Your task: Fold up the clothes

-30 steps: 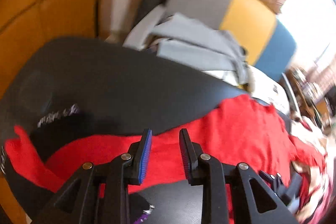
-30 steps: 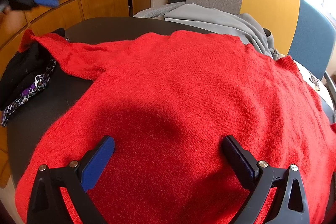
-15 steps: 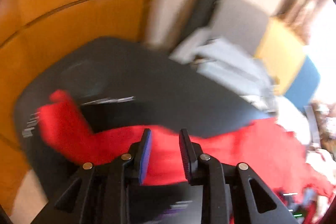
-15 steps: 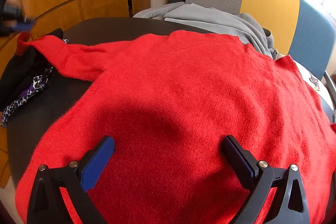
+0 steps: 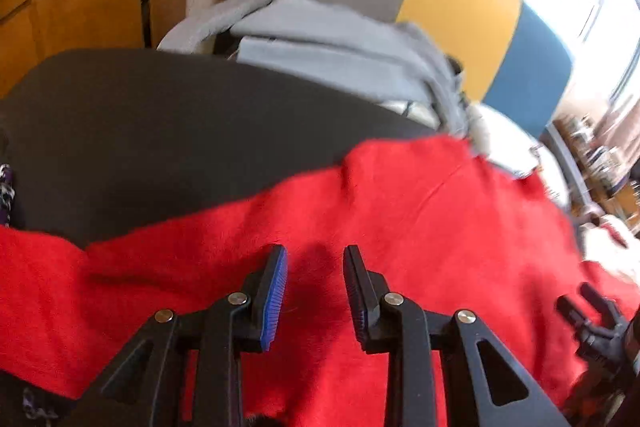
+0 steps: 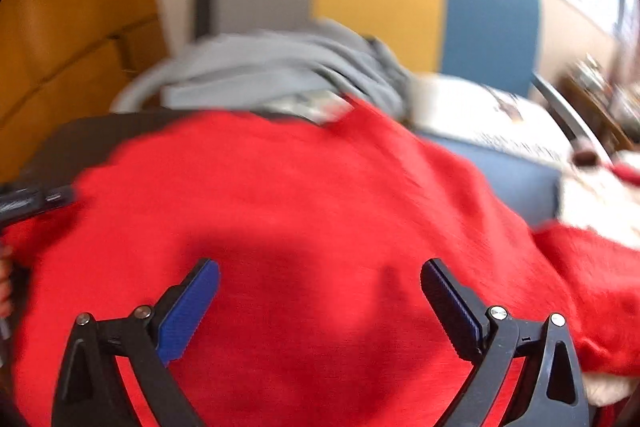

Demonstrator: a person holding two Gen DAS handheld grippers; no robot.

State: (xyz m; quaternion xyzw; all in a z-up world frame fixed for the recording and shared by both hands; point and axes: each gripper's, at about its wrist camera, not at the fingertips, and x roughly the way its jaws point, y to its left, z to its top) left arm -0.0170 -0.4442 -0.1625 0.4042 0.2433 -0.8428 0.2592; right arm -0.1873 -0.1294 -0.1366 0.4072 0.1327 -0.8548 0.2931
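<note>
A red knit sweater (image 5: 400, 219) lies spread on a black round table (image 5: 160, 115); it also fills the right wrist view (image 6: 304, 211). My left gripper (image 5: 315, 259) hovers over the sweater's upper part, jaws a narrow gap apart with nothing between them. My right gripper (image 6: 319, 273) is wide open just above the sweater's body, empty. The right gripper shows at the lower right of the left wrist view (image 5: 592, 323), and the left gripper at the left edge of the right wrist view (image 6: 32, 201).
A grey garment (image 5: 344, 55) is heaped at the table's far edge against a grey, yellow and blue seat back (image 5: 456, 7). Dark patterned clothing (image 5: 6, 187) lies at the table's left. A white printed item (image 6: 492, 123) lies to the right. Wooden wall panels stand behind.
My left gripper has swung back from the sleeve end at the left to over the sweater's body. My right gripper has shifted to the right; its view is now blurred.
</note>
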